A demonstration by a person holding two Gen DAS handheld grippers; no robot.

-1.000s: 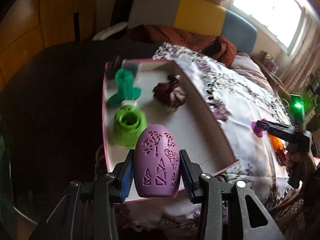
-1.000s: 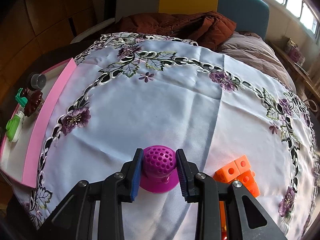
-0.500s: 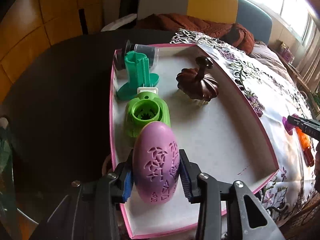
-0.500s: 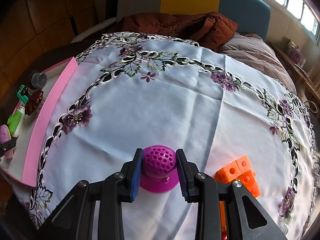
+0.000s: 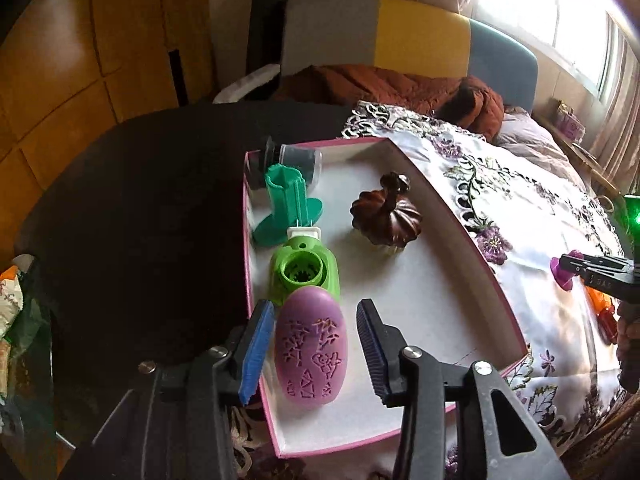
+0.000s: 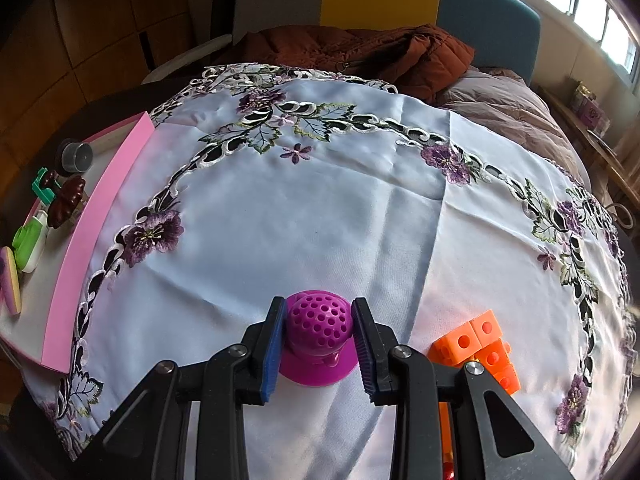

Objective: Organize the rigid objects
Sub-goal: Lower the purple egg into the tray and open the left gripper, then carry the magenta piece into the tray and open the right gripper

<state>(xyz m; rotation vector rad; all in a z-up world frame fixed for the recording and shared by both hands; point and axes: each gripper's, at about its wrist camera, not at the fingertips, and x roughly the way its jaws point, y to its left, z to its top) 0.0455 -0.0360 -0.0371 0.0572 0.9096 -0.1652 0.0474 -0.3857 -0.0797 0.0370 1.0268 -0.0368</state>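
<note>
Egg (image 5: pixel 310 346): purple, patterned, lying flat in the near left part of the tray (image 5: pixel 472 248), between the jaws of the left gripper (image 5: pixel 316 354).
Left gripper: jaws opening, pads clear of the egg on both sides.
Right gripper (image 6: pixel 319 338): jaws clamped on the magenta perforated dome (image 6: pixel 320 322), whose flange sits on the cloth (image 6: pixel 320 208).
Blocks (image 6: pixel 478 346): orange, just right of the dome.
Tray, beyond egg: green punch (image 5: pixel 304 274) touching egg's far end, teal stand (image 5: pixel 286 206), brown pumpkin lid (image 5: pixel 386 216), grey cup (image 5: pixel 298 158) on its side at far corner.
</note>
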